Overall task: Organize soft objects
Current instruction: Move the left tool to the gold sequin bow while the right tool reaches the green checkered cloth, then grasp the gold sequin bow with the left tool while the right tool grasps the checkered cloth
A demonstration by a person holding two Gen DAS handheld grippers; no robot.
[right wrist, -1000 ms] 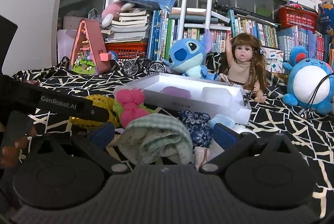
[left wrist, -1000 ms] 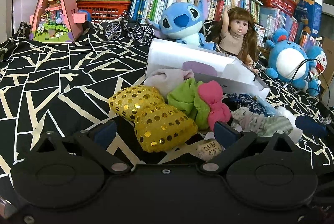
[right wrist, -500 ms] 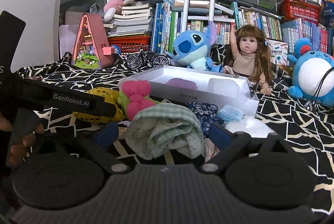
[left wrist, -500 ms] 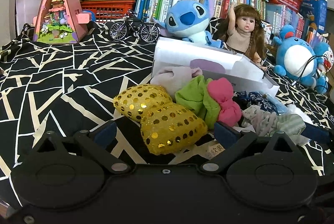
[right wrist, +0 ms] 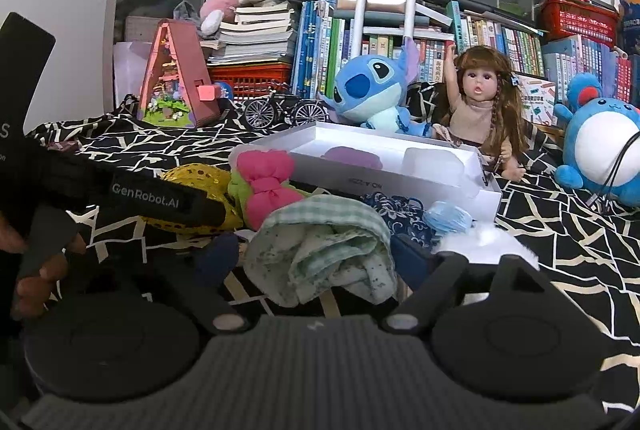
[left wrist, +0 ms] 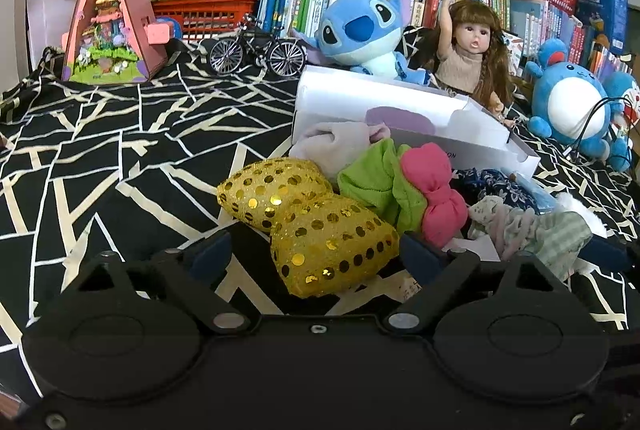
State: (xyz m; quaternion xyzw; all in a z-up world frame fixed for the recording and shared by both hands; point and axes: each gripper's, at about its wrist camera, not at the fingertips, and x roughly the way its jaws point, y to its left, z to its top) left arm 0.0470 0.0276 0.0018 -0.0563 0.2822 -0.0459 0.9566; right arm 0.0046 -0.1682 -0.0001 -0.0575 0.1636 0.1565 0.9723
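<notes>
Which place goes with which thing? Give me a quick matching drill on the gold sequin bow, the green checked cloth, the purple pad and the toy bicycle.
Things:
1. gold sequin bow
2. green checked cloth
3. purple pad
4. toy bicycle

Places:
A. inside the white box
B. between the right gripper fingers
C. at the back, beside the blue plush
D. between the left gripper fingers

Pairs: 1-D, 2-B, 3-A, 4-C

doll (right wrist: 478, 101) | model bicycle (left wrist: 258, 47) | books (right wrist: 316, 41) | red basket (left wrist: 204, 14)
</notes>
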